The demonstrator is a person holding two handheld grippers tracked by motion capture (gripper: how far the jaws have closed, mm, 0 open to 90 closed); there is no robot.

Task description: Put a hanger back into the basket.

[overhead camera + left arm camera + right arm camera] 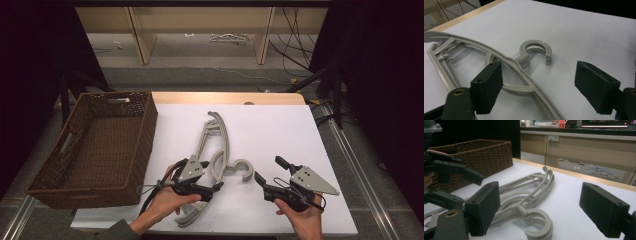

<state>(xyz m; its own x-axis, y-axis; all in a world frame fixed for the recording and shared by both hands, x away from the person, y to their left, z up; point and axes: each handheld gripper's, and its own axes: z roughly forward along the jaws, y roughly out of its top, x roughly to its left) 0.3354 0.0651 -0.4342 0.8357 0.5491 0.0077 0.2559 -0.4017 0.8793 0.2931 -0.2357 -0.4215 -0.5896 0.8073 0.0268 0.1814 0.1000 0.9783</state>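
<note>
Centrally in the high view lie the hangers (216, 145): pale grey moulded plastic, smooth and matte, stacked so their curved arms bow from the upper middle of the frame down to the lower middle, with C-shaped hooks (239, 169) curling out to the right. They rest on a white, flat table sheet (280, 130) edged at the top by a light wooden strip.

Over the lower part of the stack hovers the left gripper (212, 186), black with a grey three-cornered plate. In the left gripper view its blocky, dull black jaws stand wide apart; the left jaw sits in front of the hangers' shoulder, the hook shows between the two, and neither pad presses on the plastic.

At the lower right, the right gripper (266, 171) is held clear of the stack, jaws spread wide and holding nothing.

Filling the left of the high view is a dark brown wicker basket (145, 130), rectangular, coarsely woven, with handle slots, its right wall close beside the hangers.
</note>
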